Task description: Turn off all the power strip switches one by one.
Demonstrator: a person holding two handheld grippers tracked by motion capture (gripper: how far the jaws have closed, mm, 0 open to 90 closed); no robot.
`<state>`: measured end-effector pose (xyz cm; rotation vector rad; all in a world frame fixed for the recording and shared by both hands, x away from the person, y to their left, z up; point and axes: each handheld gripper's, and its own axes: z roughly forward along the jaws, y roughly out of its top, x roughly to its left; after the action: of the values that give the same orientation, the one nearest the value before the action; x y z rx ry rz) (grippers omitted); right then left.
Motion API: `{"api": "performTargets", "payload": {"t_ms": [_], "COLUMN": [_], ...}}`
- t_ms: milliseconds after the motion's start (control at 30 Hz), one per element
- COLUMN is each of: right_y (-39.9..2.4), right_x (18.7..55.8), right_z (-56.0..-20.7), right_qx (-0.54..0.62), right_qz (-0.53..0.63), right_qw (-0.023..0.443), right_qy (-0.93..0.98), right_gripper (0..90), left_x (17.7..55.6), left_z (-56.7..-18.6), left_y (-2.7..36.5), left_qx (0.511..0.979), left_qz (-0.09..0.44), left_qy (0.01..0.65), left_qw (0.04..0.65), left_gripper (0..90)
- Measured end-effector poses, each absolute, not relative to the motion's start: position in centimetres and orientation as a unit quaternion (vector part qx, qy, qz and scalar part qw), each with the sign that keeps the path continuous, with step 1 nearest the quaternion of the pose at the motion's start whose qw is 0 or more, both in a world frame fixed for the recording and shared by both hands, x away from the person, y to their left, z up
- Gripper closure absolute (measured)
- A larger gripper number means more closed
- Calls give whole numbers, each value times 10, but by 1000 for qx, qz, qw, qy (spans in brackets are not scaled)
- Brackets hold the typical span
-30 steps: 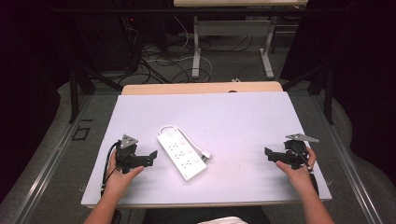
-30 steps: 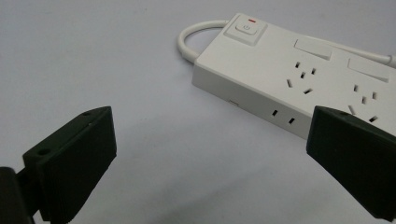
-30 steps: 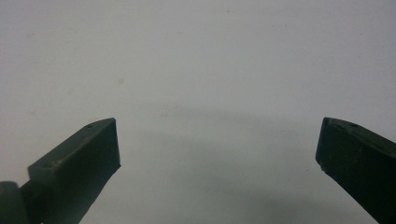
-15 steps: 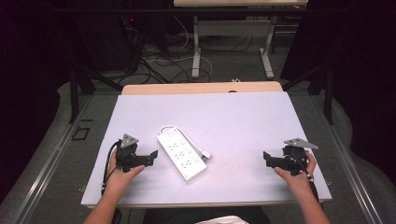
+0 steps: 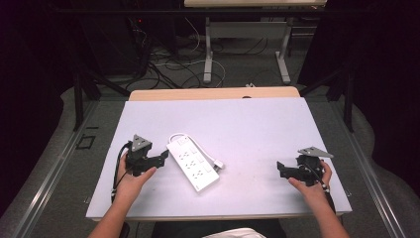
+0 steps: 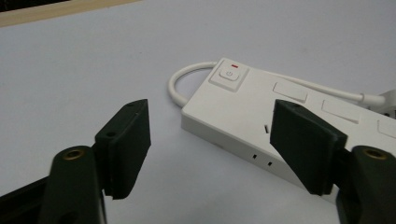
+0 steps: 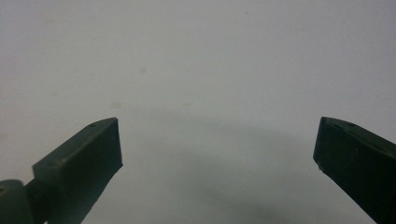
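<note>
**Power strip lying between two parted grippers**

While the power strip (image 5: 192, 163) lies flat and slantwise on the desk (image 5: 237, 124), nearer its left edge, the left gripper (image 5: 161, 159) is held just beside it, its jaws having just been closing with nothing clasped. The right gripper (image 5: 281, 168) is kept near the right edge, jaws parted and empty.

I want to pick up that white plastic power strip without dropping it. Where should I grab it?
Probably grip the flat white plastic power strip across its narrow width at the switch end, coming from the left gripper side. Its long straight sides suit two pads; the looped white cord leaves that end, so stay clear of it.
</note>
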<state>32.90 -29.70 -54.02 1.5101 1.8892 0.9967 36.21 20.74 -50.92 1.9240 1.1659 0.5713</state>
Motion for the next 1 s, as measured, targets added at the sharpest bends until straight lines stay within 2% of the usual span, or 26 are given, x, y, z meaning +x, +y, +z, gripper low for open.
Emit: {"api": "performTargets", "payload": {"t_ms": [133,300,433,567,1000], "right_y": [-297,-297,-296,-295,-293], "right_x": [330,330,331,331,332], "right_z": [-541,-542,-542,-542,-543], "right_qx": [560,561,561,560,558], "right_qz": [367,368,368,369,367], "right_qw": [259,256,255,252,252], "right_qy": [696,696,697,698,700], "right_gripper": [9,10,12,13,15], "left_x": [365,371,376,379,399], "left_z": [-503,-494,-488,-483,-477], "left_y": [205,201,198,195,176], "left_qx": [763,765,768,766,754], "left_qz": [221,222,209,208,200], "left_qy": [458,454,458,478,492], "left_qw": [399,399,396,377,388], "left_gripper": [381,406,467,473,557]}}
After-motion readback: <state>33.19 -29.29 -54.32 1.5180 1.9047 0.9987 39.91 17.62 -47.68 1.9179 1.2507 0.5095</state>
